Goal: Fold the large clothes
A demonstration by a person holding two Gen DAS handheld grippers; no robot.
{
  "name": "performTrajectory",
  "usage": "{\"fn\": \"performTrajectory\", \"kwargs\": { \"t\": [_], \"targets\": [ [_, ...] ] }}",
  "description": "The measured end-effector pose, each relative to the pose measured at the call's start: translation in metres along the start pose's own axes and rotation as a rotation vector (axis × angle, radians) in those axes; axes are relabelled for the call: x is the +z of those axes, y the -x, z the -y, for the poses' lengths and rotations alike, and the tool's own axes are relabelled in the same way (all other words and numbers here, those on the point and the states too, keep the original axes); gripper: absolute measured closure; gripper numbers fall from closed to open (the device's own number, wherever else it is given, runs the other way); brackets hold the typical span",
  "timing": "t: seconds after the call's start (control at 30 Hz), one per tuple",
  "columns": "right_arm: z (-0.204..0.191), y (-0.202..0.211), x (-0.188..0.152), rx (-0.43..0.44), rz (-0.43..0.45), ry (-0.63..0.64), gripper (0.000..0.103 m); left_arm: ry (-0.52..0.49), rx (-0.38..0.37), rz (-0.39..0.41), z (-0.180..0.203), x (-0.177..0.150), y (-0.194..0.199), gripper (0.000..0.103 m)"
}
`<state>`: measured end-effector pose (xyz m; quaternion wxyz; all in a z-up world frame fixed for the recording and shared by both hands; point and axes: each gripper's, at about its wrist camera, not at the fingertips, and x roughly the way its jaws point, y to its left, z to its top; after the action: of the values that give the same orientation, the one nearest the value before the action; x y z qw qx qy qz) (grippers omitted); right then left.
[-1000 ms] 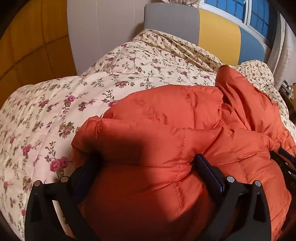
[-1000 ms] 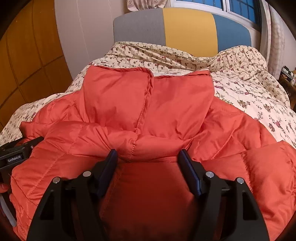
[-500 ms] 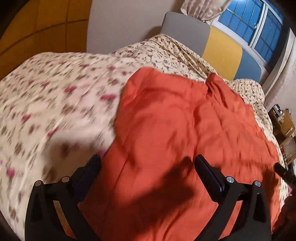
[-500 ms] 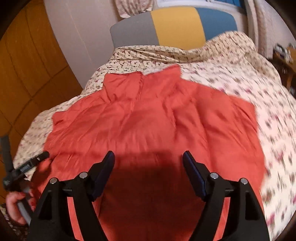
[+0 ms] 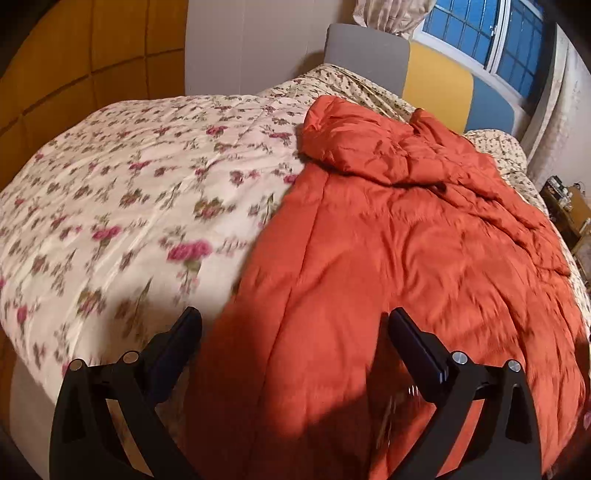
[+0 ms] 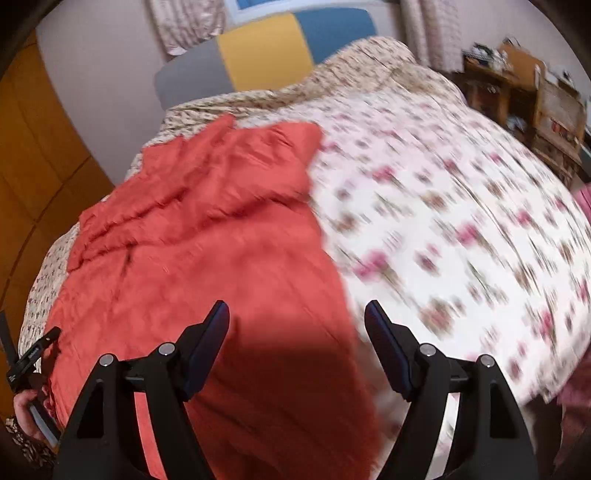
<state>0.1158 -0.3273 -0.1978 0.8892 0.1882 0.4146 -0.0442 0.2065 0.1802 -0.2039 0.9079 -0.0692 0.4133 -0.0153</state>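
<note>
A large orange puffer jacket (image 5: 399, 236) lies spread on a bed with a floral quilt (image 5: 129, 206). It also shows in the right wrist view (image 6: 207, 236), its hood end toward the headboard. My left gripper (image 5: 293, 332) is open and empty above the jacket's near left edge. My right gripper (image 6: 295, 325) is open and empty above the jacket's near right edge. The left gripper's body and the hand holding it show at the lower left of the right wrist view (image 6: 31, 365).
A padded headboard in grey, yellow and blue (image 5: 436, 85) stands at the far end under a window (image 5: 491, 33). Wooden shelves with clutter (image 6: 524, 96) stand right of the bed. Orange wall panels (image 5: 74, 62) are on the left. Bare quilt (image 6: 461, 221) lies right of the jacket.
Both grippers have let go of the jacket's folded bulk and pulled back and up. The jacket now lies flat and spread. The right gripper view has swung to the right.
</note>
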Motion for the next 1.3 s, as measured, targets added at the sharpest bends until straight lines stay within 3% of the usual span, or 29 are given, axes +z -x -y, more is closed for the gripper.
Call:
{"fn": "performTrajectory", "kwargs": {
  "t": [0.2, 0.4, 0.53, 0.6, 0.63, 0.67, 0.73, 0.83, 0.87, 0.93, 1.0, 1.17, 1.3],
  "targets": [
    [0.023, 0.010, -0.037, 0.049, -0.062, -0.030, 0.028, -0.024, -0.044, 0.002, -0.007, -0.027, 0.022, 0.003],
    [0.016, 0.010, -0.059, 0.112, -0.114, 0.017, 0.028, -0.100, -0.058, 0.028, 0.000, -0.052, 0.033, 0.003],
    [0.014, 0.008, -0.070, 0.140, -0.124, 0.052, 0.027, -0.090, -0.105, 0.028, 0.000, -0.061, 0.038, 0.003],
    [0.014, 0.008, -0.073, 0.145, -0.114, 0.054, 0.028, -0.084, -0.122, 0.024, 0.000, -0.064, 0.039, 0.003],
    [0.012, 0.009, -0.074, 0.144, -0.113, 0.061, 0.034, -0.087, -0.124, 0.021, 0.002, -0.065, 0.040, 0.003],
    [0.010, 0.008, -0.075, 0.146, -0.114, 0.072, 0.041, -0.091, -0.125, 0.019, 0.004, -0.065, 0.041, 0.006],
    [0.004, 0.008, -0.077, 0.143, -0.109, 0.111, 0.045, -0.105, -0.130, 0.022, 0.012, -0.067, 0.045, 0.024],
    [0.004, 0.006, -0.079, 0.159, -0.095, 0.138, 0.049, -0.107, -0.164, 0.021, 0.019, -0.071, 0.047, 0.041],
    [0.005, 0.006, -0.078, 0.169, -0.094, 0.129, 0.057, -0.102, -0.165, 0.027, 0.019, -0.071, 0.048, 0.045],
    [0.012, 0.009, -0.075, 0.247, -0.101, 0.085, 0.074, -0.080, -0.172, 0.033, 0.019, -0.072, 0.051, 0.069],
    [0.014, 0.013, -0.071, 0.296, -0.096, 0.060, 0.082, -0.073, -0.183, 0.039, 0.020, -0.071, 0.057, 0.079],
    [0.018, 0.033, -0.060, 0.437, -0.066, 0.041, 0.090, -0.110, -0.254, 0.087, 0.025, -0.069, 0.088, 0.086],
    [0.019, 0.054, -0.052, 0.528, -0.018, 0.029, 0.091, -0.056, -0.387, 0.123, 0.018, -0.066, 0.116, 0.086]
  ]
}}
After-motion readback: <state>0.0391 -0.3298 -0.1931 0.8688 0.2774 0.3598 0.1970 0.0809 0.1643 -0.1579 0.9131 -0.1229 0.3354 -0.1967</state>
